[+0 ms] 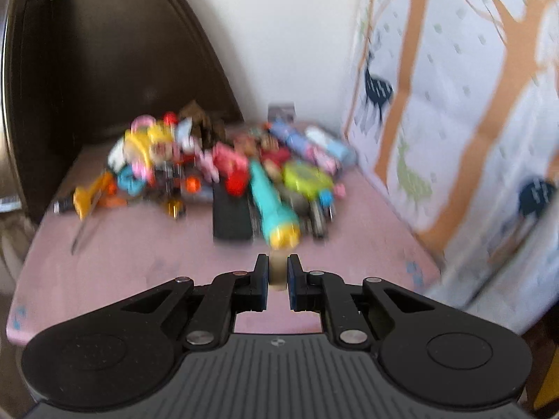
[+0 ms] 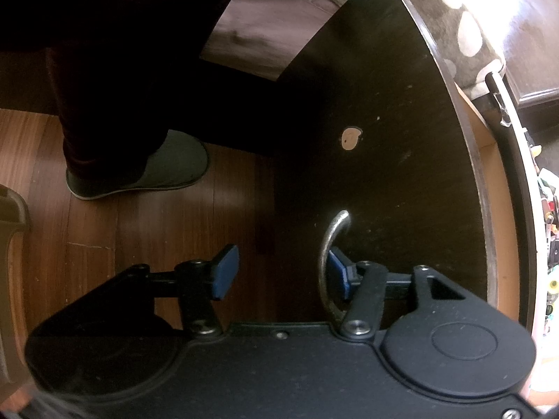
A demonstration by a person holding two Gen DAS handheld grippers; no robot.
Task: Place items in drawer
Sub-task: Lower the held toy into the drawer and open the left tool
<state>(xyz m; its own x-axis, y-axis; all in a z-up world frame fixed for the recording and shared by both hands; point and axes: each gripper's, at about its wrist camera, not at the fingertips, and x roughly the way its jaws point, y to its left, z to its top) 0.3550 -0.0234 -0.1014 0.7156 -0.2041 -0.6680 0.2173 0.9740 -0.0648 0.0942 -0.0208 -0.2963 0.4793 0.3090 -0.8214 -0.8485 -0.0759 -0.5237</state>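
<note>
In the left wrist view my left gripper [image 1: 278, 272] is shut on a small beige cylindrical item [image 1: 278, 269], held just above a pink tabletop [image 1: 139, 262]. A blurred pile of colourful toys [image 1: 223, 171] lies ahead of it, with a teal and yellow toy [image 1: 274, 209] nearest. In the right wrist view my right gripper [image 2: 279, 270] is open beside a dark drawer front [image 2: 384, 139]. Its right finger [image 2: 339, 272] is hooked behind the curved metal handle [image 2: 328, 262]. The drawer stands slightly open, with a strip of light wood [image 2: 489, 181] showing along its edge.
A dark wooden headboard [image 1: 115, 70] rises left of the table and a tree-patterned sheet [image 1: 454, 104] hangs on the right. In the right wrist view a slippered foot [image 2: 153, 171] stands on the wooden floor [image 2: 157, 227]. A spotted cloth [image 2: 464, 35] lies over the cabinet top.
</note>
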